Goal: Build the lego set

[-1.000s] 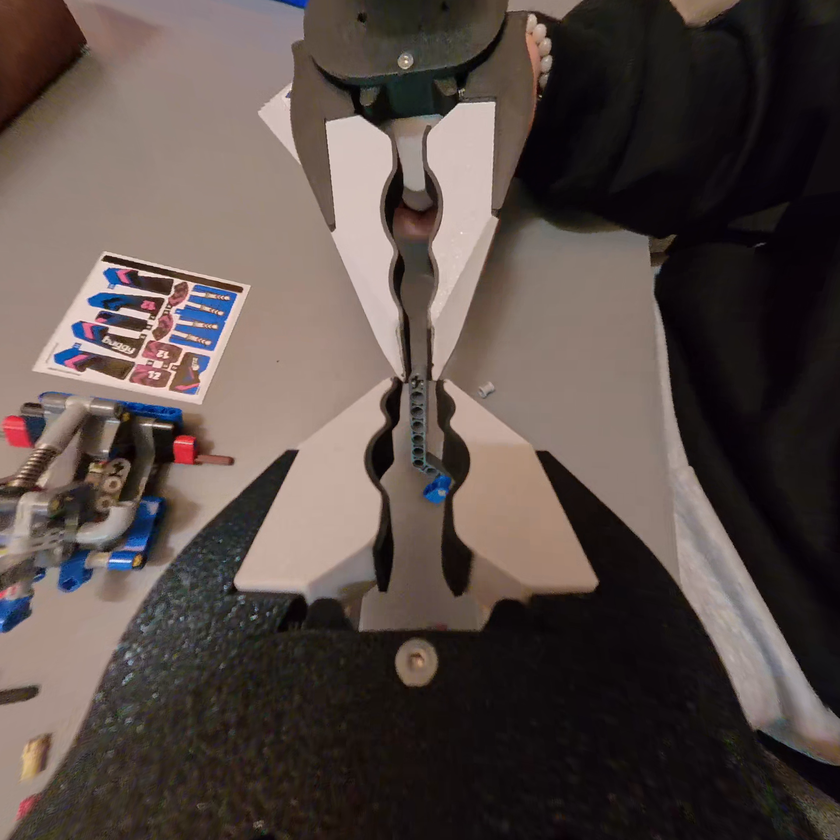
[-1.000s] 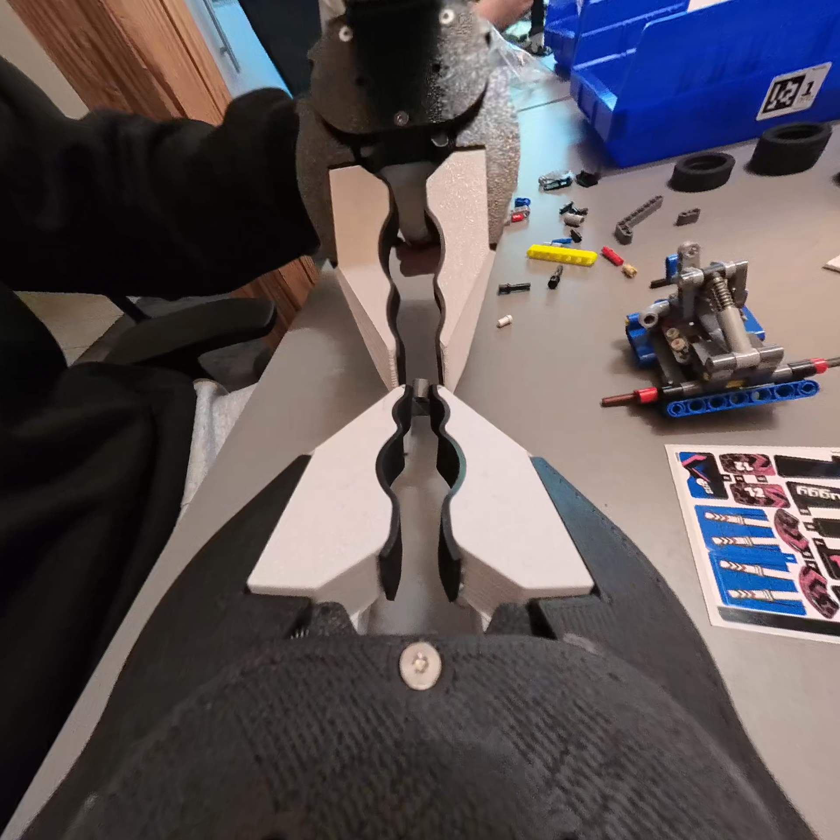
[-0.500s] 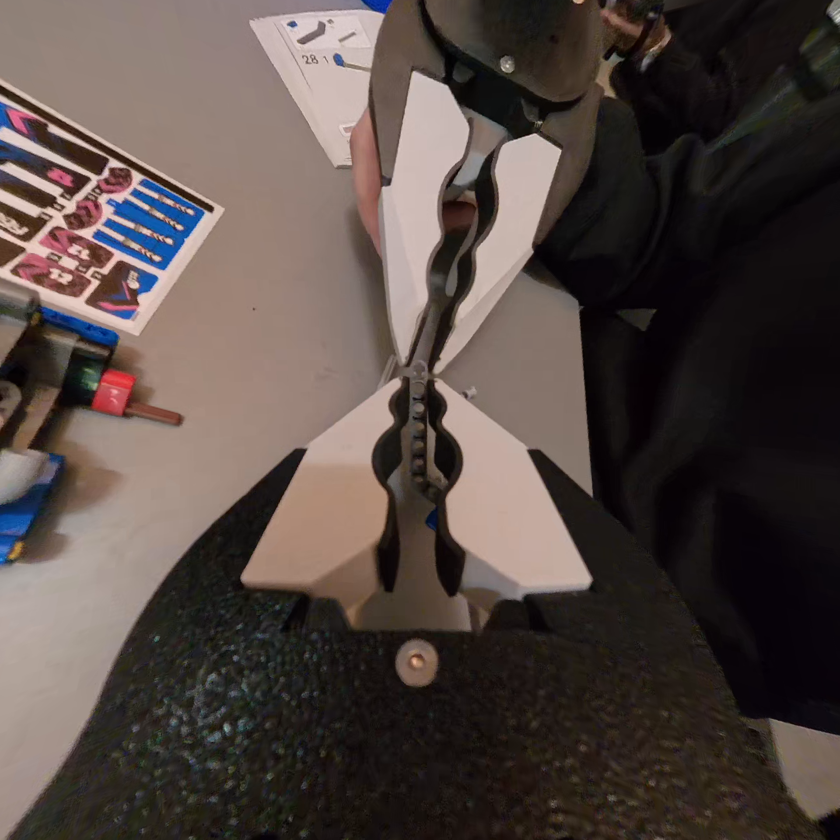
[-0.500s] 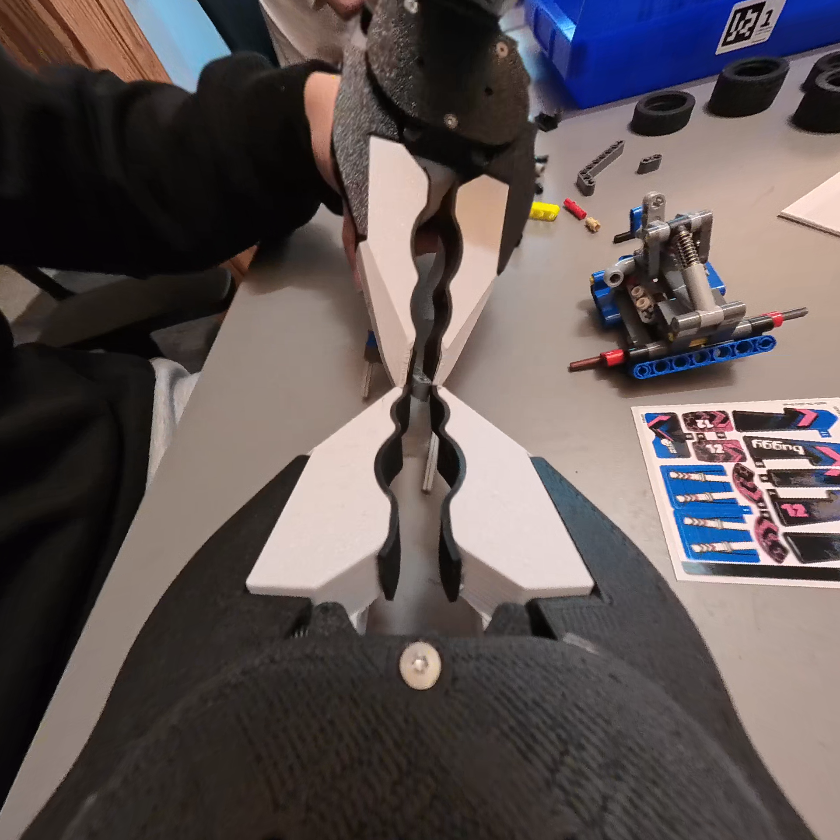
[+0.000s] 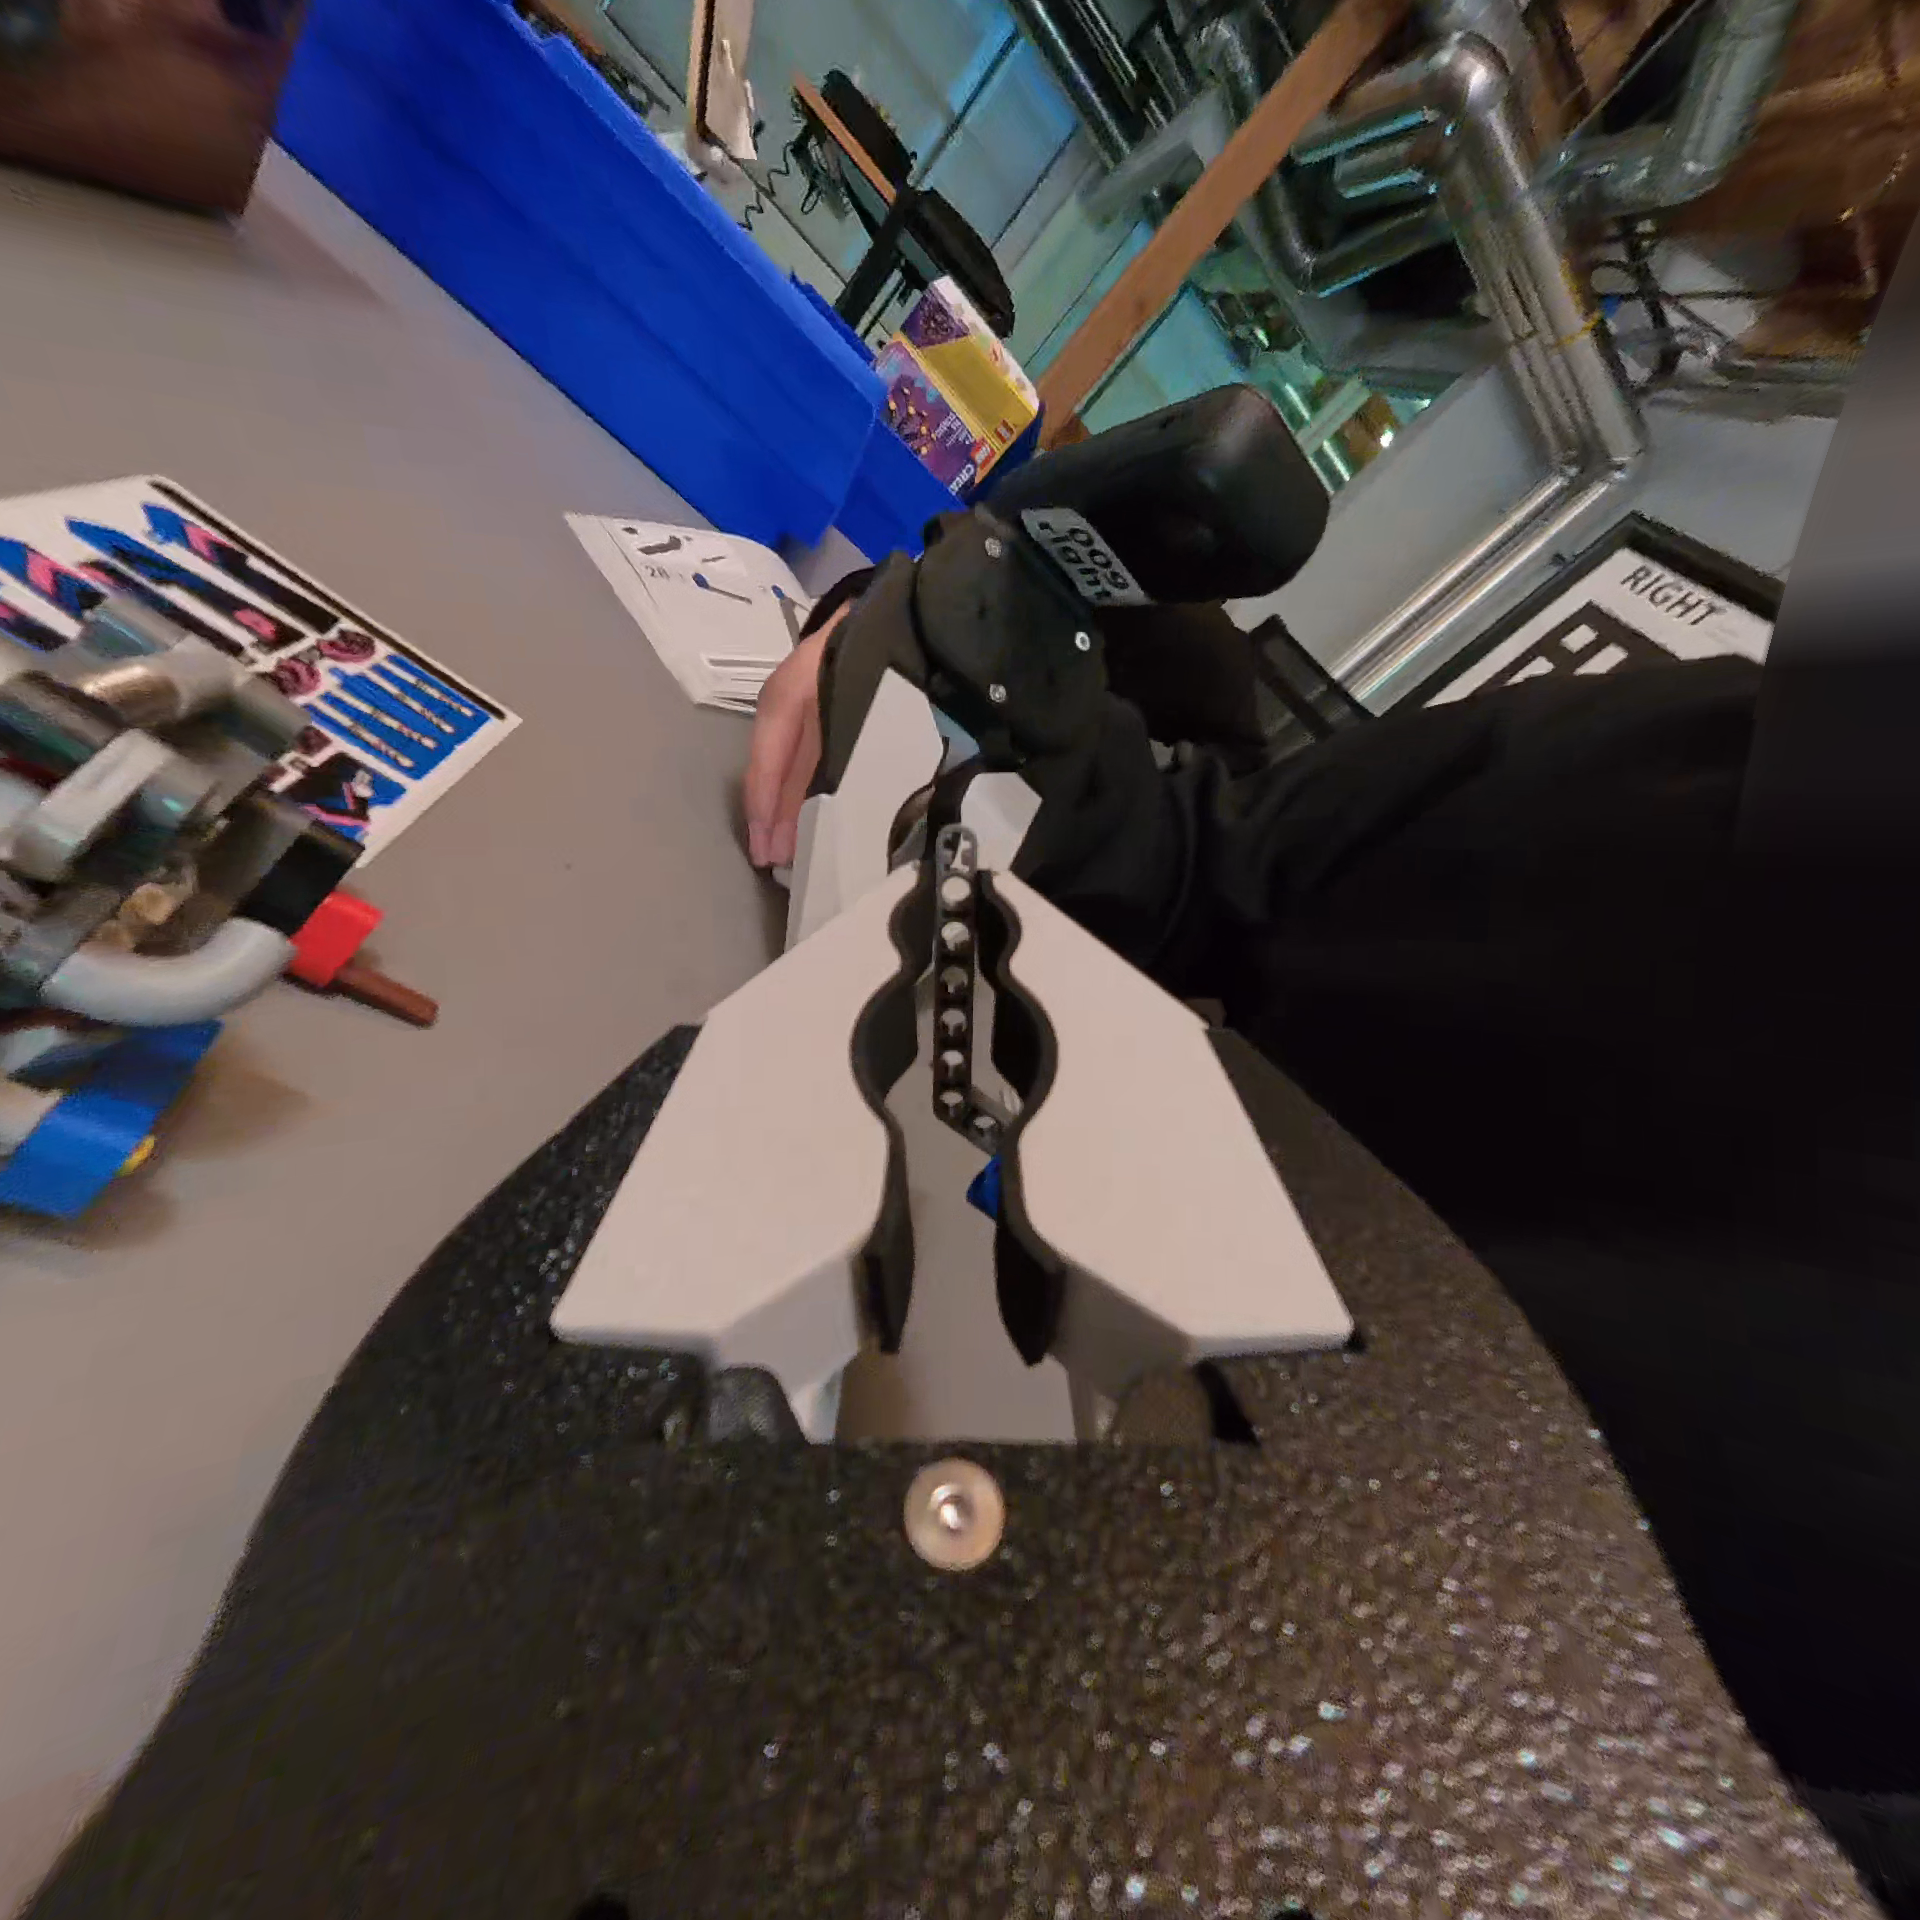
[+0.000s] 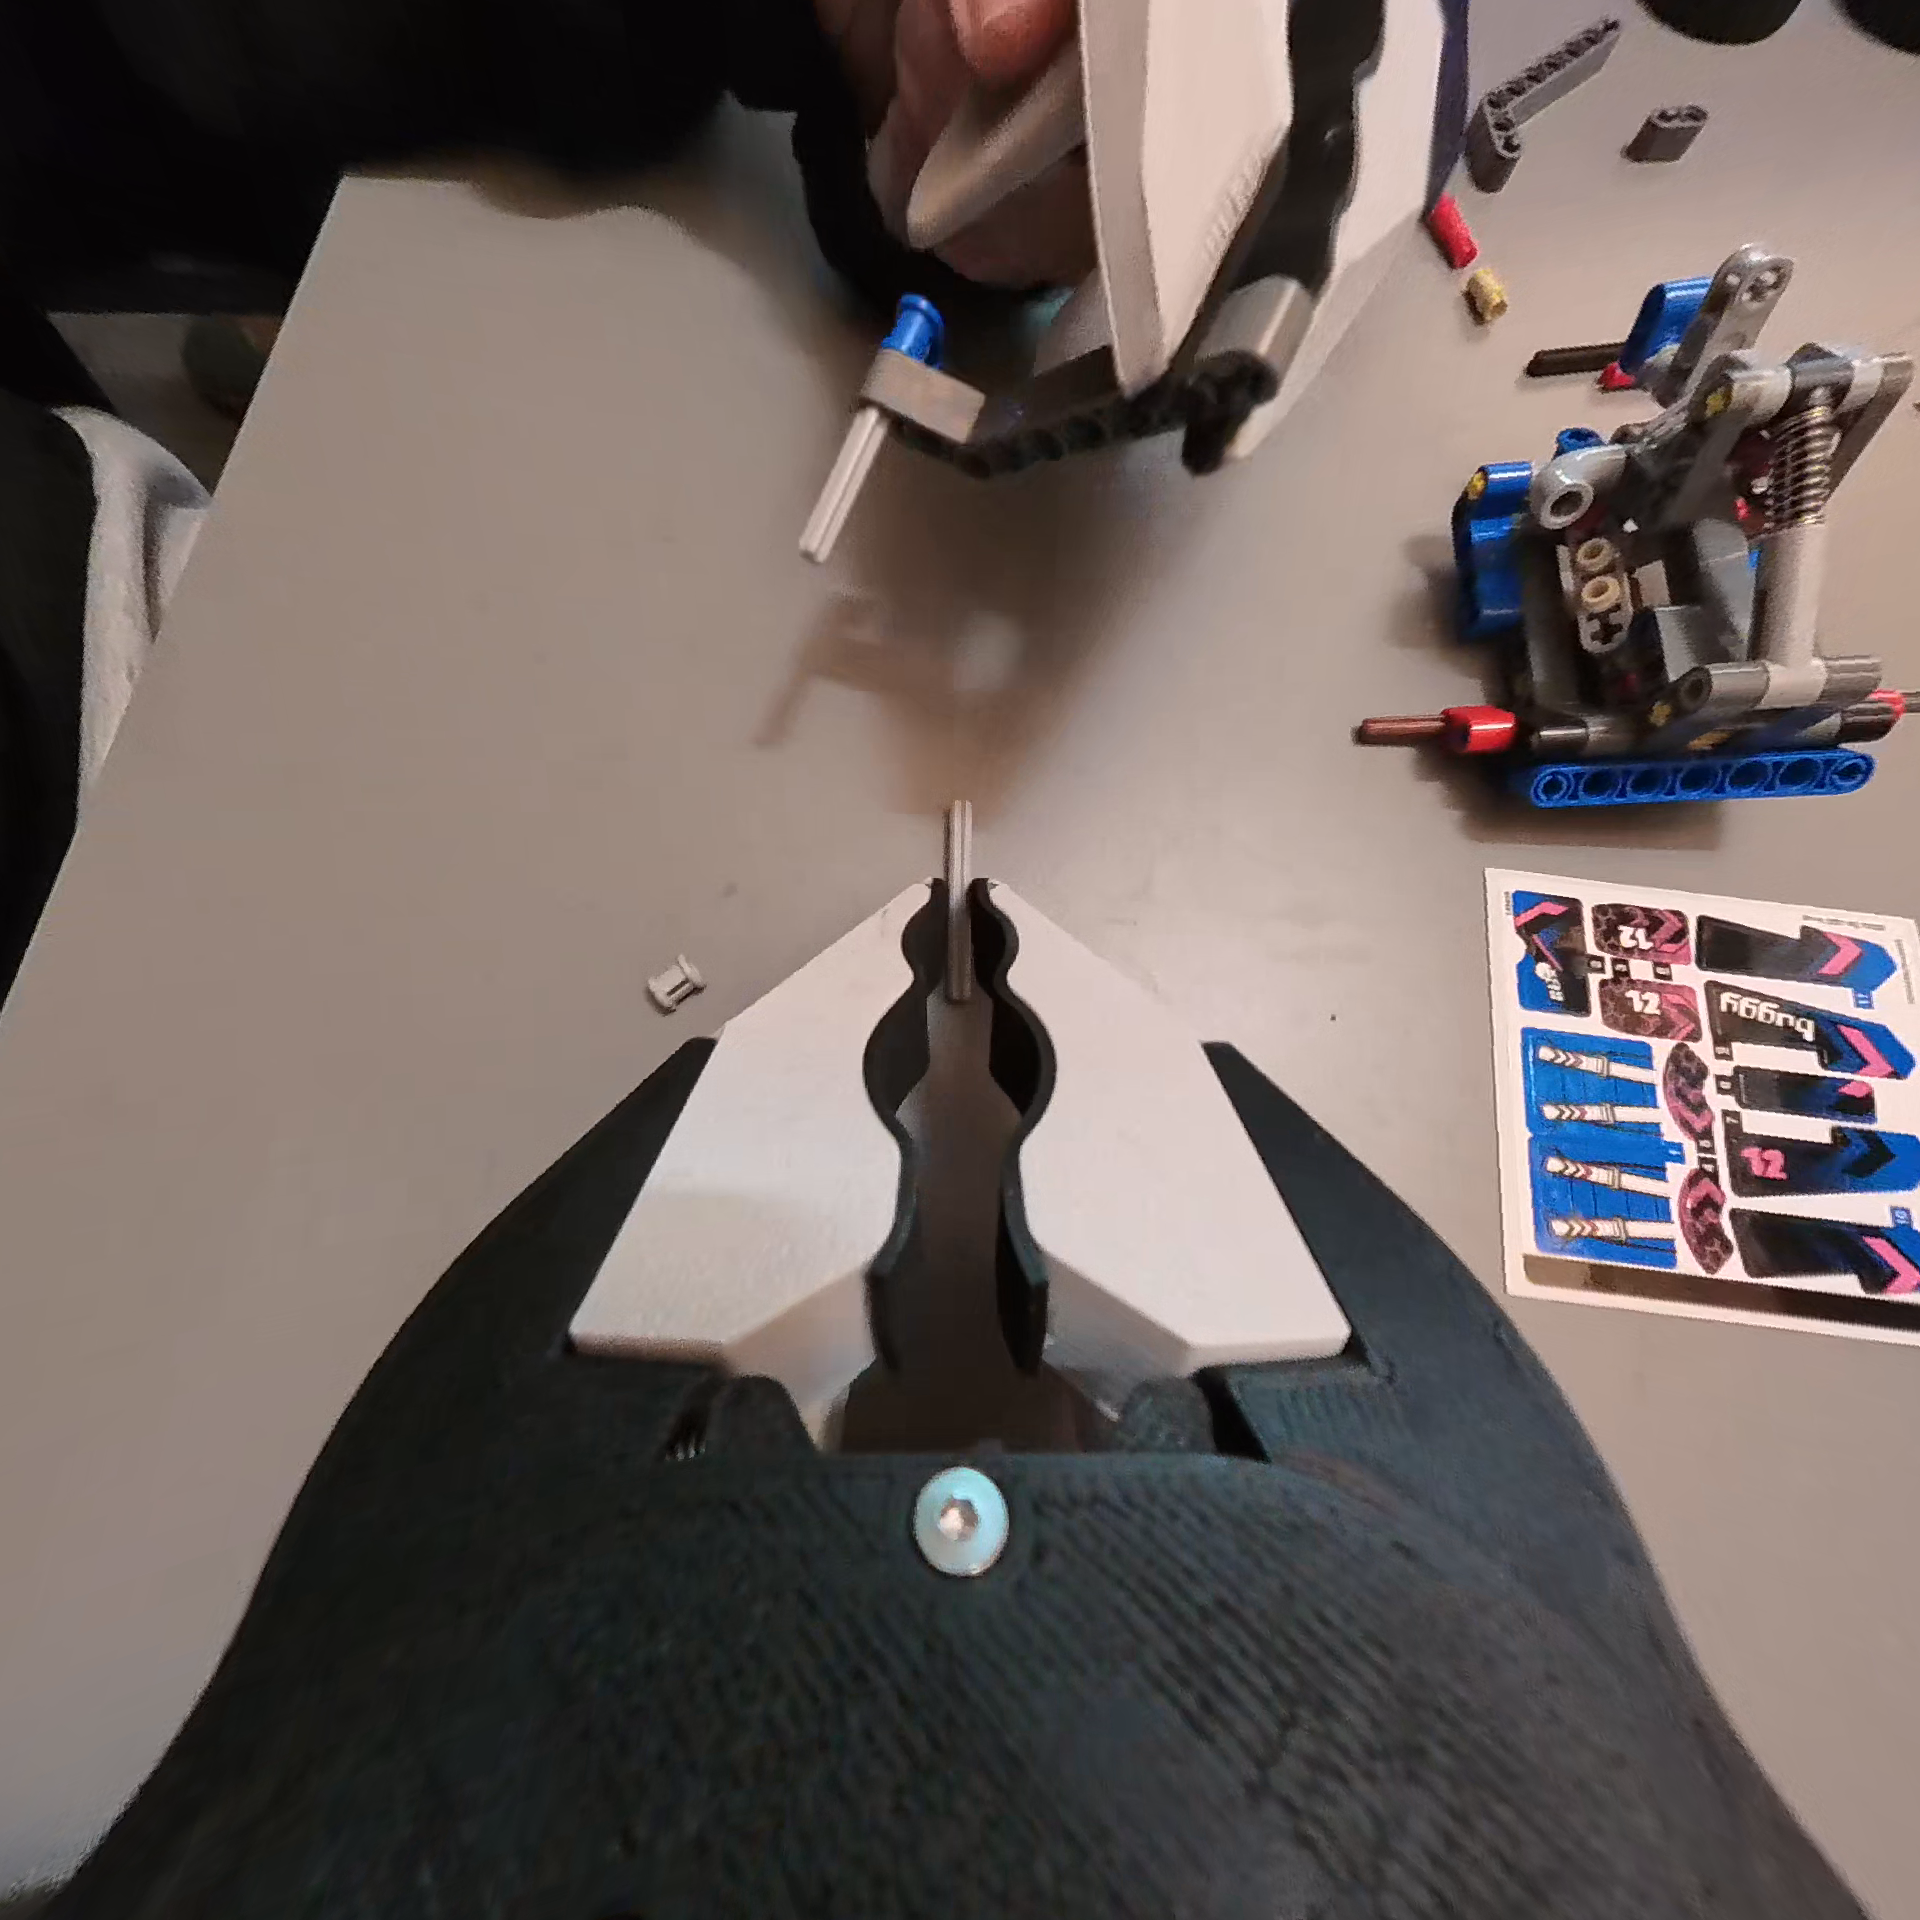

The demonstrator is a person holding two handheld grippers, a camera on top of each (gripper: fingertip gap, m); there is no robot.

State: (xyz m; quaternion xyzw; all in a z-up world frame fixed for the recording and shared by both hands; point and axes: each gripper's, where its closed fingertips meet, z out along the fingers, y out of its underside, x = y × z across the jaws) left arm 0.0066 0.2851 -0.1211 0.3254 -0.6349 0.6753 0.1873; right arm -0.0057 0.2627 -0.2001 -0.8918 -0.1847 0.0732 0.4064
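Observation:
My left gripper (image 5: 954,878) is shut on a dark grey holed beam (image 5: 954,997) with a blue pin (image 5: 985,1184) at its near end. In the right wrist view the left gripper (image 6: 1195,410) holds this beam (image 6: 1081,426) above the table, with a grey connector (image 6: 925,400), a blue pin (image 6: 914,327) and a light grey axle (image 6: 842,488) at its end. My right gripper (image 6: 958,888) is shut on a short light grey axle (image 6: 958,914) and is apart from the left gripper. The part-built blue and grey buggy (image 6: 1662,603) stands at the right.
A sticker sheet (image 6: 1704,1101) lies right of my right gripper. A small grey bush (image 6: 675,982) lies left of it. Loose pieces (image 6: 1538,104) lie at the far right. The table edge (image 6: 260,468) runs along the left. Blue bins (image 5: 582,260) and a booklet (image 5: 707,613) lie beyond. About 8 cm separates my left fingertips from my right. My left tips are about 11 cm from the small grey bush (image 6: 675,982), my right tips only 5 cm.
The two grippers were tip to tip and have pulled apart. My right gripper has backed away with the short grey axle in it. My left gripper has tilted up and turned.

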